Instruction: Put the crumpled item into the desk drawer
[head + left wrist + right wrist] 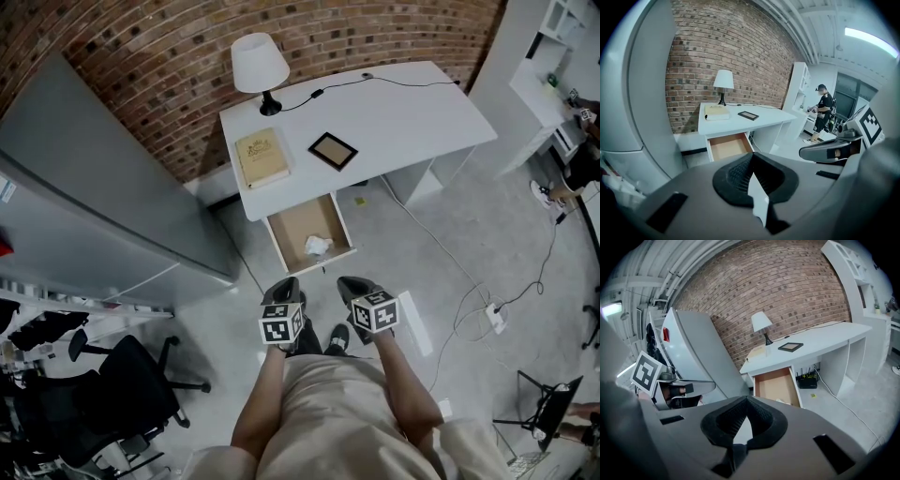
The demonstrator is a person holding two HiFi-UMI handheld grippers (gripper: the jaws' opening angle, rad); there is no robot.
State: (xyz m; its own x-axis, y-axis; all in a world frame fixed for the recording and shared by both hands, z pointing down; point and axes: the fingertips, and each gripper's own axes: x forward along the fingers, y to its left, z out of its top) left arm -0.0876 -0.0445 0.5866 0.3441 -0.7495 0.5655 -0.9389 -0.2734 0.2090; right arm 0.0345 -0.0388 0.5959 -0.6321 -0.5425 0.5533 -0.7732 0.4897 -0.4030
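Note:
A white crumpled item [318,246] lies inside the open desk drawer [286,234], near its front right corner. The drawer is pulled out from the white desk [394,117]. My left gripper [284,286] and right gripper [352,284] hang side by side close to my body, a step short of the drawer front. Both are shut with nothing in them. In the left gripper view the left gripper [752,176] points at the drawer [727,146]. The right gripper [745,420] faces the drawer [776,385], where a bit of the crumpled item [782,401] shows.
On the desk stand a white lamp [259,66], a tan book [262,157] and a dark picture frame [333,150]. A tall grey cabinet [84,187] stands left of the desk. A black office chair [103,384] is at lower left. Cables and a power strip [495,319] lie on the floor right. A person [820,112] stands far off.

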